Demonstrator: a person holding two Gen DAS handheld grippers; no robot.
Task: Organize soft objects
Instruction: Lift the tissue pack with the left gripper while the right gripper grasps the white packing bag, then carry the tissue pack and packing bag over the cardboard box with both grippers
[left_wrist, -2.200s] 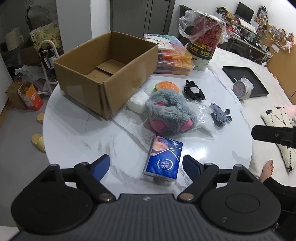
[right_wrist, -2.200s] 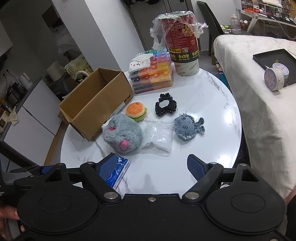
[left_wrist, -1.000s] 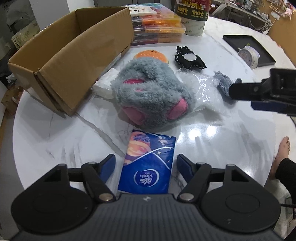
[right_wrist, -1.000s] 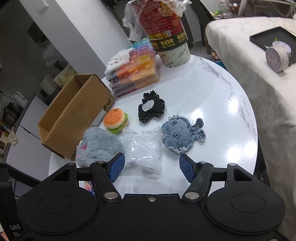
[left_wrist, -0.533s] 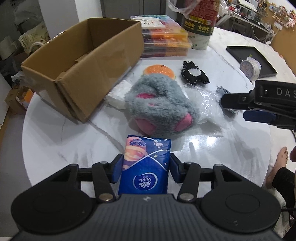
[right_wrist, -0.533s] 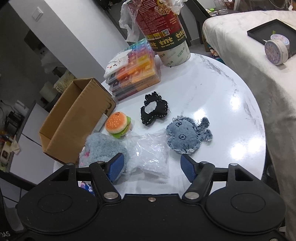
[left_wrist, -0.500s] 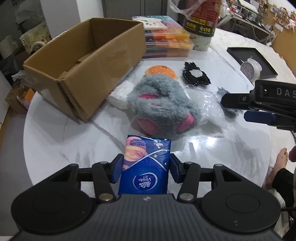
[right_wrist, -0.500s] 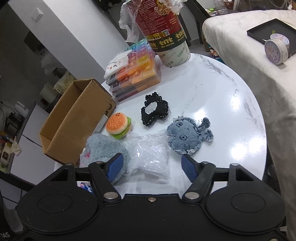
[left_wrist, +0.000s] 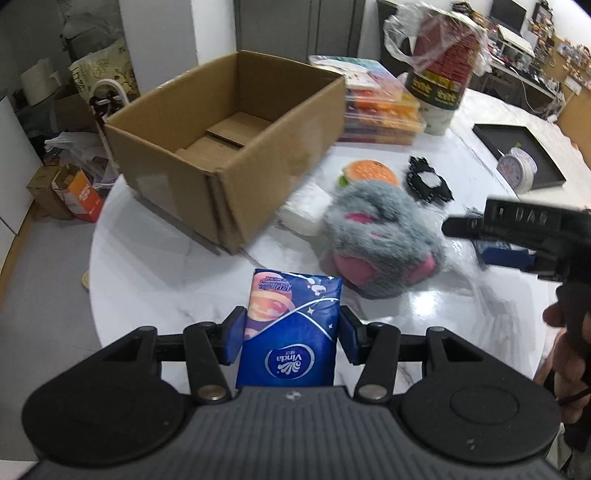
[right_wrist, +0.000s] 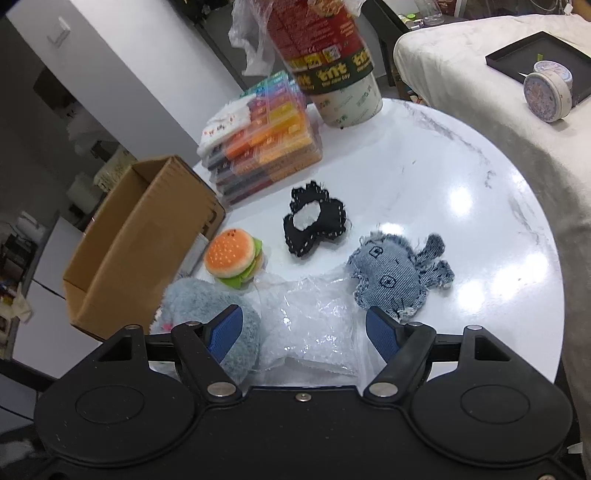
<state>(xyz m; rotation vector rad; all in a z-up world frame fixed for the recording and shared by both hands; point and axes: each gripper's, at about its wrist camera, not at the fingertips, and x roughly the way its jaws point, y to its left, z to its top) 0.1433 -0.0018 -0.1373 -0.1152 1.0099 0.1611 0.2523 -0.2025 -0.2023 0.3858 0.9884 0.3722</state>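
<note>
Tissue pack (left_wrist: 290, 334), blue with white logo, sits clamped between the left gripper (left_wrist: 291, 338) fingers (left_wrist: 234, 334); both pads press its sides, fingers partly closed around it, having just closed in on it. Pack looks lifted off the white marble bench (left_wrist: 155, 280), near edge of scene, left wrist view.

Cardboard box (left_wrist: 229, 147) is open, far left on the bench, only its bottom flaps showing inside. Grey plush (left_wrist: 384, 240) with pink patches lies right of the box, centre of bench. Small white pack (left_wrist: 306, 212) is wedged between box and grey plush. Burger plush (right_wrist: 234, 256) sits just far of the grey plush, near the box corner. Black fabric piece (right_wrist: 314, 225) lies right of the burger, apart from it. Denim plush (right_wrist: 397, 275) lies further right. Clear plastic bag (right_wrist: 314, 325) lies between grey plush and denim plush, touching both.

Right gripper (right_wrist: 304, 330) hangs over the clear bag, fingers (right_wrist: 382, 334) spread fairly wide, having just been opening; bag is below the gap, pads not pressing on it, nothing held. Left pad overlaps the grey plush in view; contact cannot be told.

Stack of colourful plastic cases (right_wrist: 266, 147) and a big red and green tub (right_wrist: 328, 62) wrapped in plastic stand at the far side of bench. Black tray (right_wrist: 543, 59) with a round tin (right_wrist: 546, 94) is on the bed, far right.
</note>
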